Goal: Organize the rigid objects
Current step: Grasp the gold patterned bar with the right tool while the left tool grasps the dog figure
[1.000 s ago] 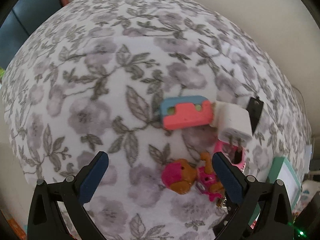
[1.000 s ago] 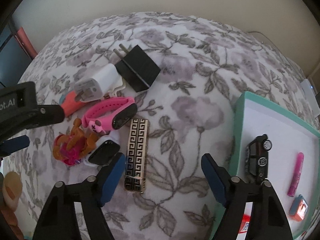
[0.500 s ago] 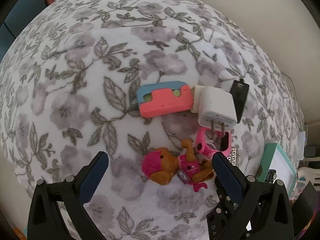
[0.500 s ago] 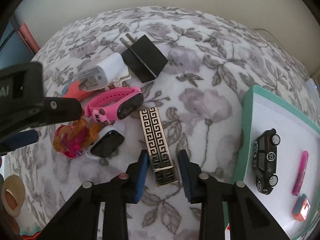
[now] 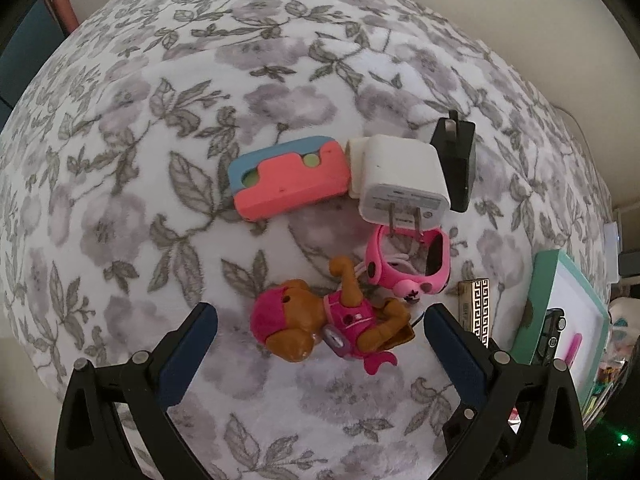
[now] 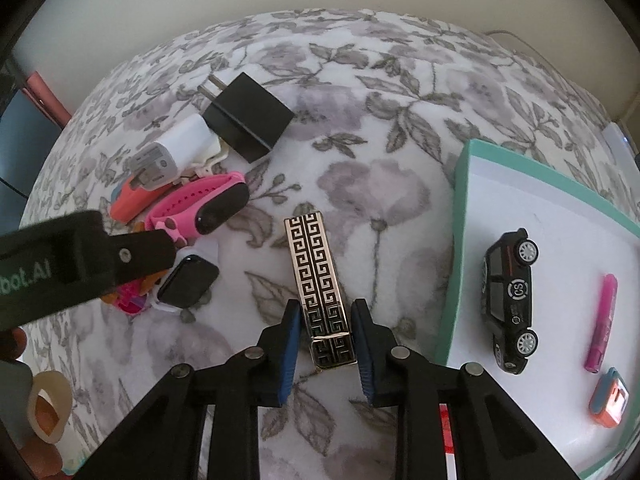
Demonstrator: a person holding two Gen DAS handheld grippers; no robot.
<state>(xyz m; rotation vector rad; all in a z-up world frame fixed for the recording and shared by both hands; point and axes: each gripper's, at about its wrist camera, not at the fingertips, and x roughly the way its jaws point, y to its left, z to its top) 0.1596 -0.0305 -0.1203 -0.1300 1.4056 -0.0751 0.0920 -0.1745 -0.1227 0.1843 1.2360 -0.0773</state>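
Though cut off, "bot.AI" lettering [image 6: 24,276] on left gripper [image 5: 320,312]

Soft dim indoor light, faint shadows, strong fisheye bending, dark corners

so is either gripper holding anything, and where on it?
Right gripper is closing on the near end of the patterned gold bar, pads on its long sides. Left gripper is open over the toy dog, holding nothing.
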